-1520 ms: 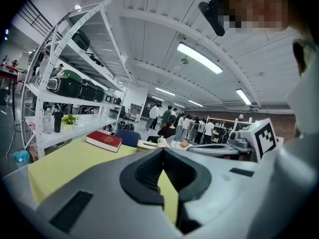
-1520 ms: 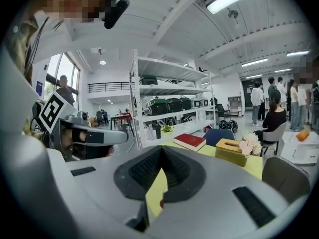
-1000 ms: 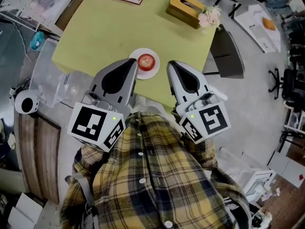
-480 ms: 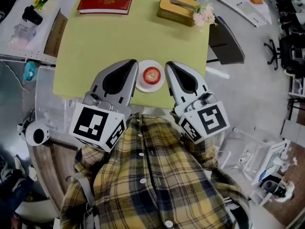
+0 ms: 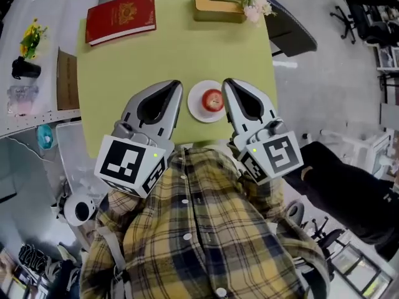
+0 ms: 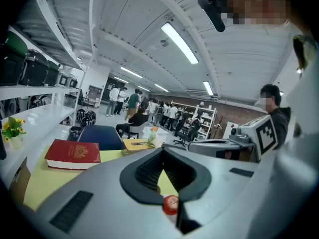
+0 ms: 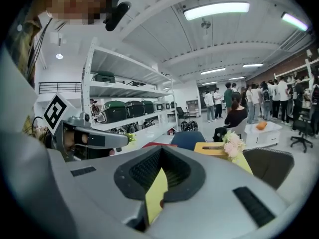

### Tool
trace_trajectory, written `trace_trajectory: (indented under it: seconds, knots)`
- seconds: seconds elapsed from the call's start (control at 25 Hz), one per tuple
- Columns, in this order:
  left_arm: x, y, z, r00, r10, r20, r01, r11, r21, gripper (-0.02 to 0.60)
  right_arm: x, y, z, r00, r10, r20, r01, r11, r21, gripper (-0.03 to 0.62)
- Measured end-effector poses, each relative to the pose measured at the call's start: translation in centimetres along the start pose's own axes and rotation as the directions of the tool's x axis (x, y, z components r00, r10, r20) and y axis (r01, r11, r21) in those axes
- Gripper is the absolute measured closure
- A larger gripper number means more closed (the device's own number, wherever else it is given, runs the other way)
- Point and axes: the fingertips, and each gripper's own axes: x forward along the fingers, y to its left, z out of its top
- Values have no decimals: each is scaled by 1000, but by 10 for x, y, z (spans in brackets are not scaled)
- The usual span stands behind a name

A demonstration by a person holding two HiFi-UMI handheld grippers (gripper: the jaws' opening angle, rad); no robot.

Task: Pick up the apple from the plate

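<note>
Sitting on a small round white plate, the red apple lies in the gap between the two sets of fingers, just right of the left gripper and just left of the right gripper. Neither gripper holds it. Both pairs of fingers are pressed together with nothing pinched. In the left gripper view the apple shows low through the slot under the closed tips. The plate lies close to the near edge of the yellow-green tabletop, just ahead of the person's plaid shirt. Beyond the fingertips the tabletop runs bare to its far edge. A dark red hardback book lies at the far left corner, well apart from the fingers. A yellow wooden tissue box with pink-and-white flowers stands straight ahead at the far edge (also well apart). A dark chair stands off the far right corner.
</note>
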Motion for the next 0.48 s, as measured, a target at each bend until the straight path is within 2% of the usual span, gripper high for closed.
trace_trajectory:
  seconds: [0.24,0.48]
  knots:
    - [13,5,-13,997,-59,-45,58,998,-8,575,2,-10,-19,998,-63,-28,64,997,44,598]
    - [23,-6,-28,995,-71,-69,71,997,-13,575,-1,-14,-38,997,-48,-66,52,997,51,597]
